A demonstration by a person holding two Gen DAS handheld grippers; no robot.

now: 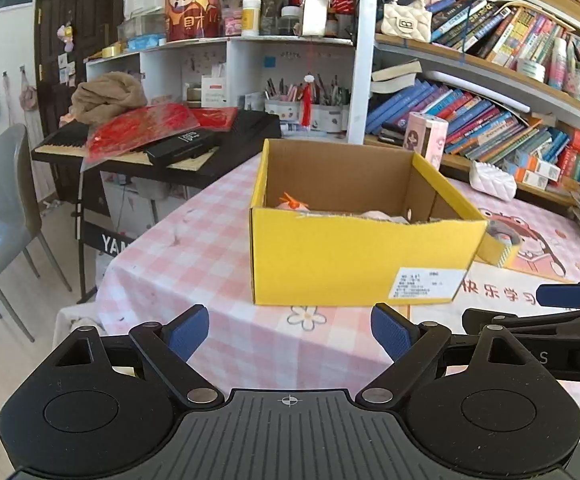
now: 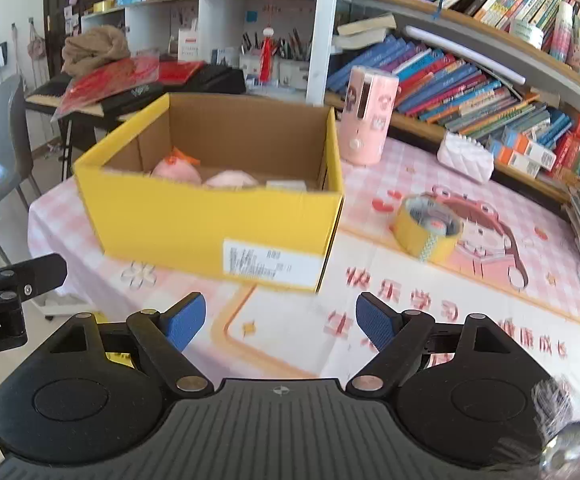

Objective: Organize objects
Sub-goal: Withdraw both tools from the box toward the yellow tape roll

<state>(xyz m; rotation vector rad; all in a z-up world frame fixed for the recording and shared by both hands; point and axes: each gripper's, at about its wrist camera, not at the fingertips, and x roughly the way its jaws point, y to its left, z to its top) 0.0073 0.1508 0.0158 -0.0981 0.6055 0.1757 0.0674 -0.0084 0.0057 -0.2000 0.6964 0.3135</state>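
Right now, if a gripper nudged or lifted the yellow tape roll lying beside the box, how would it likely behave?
The yellow tape roll lies flat on the tablecloth, so a nudge would probably slide it, not roll it. Its hollow ring looks light and stiff. The smooth outer wall may slip; gripping across the rim seems safer.

"YAM" – keyboard stand [image 1: 110,242], "快乐学习" – table mat [image 1: 501,300]

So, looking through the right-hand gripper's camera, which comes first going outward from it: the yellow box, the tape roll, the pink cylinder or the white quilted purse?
1. Yellow cardboard box, straight ahead of the right gripper.
2. Yellow tape roll, ahead to the right.
3. Pink cylinder, behind the box's right corner, and white quilted purse, far right by the bookshelf: too close to call.
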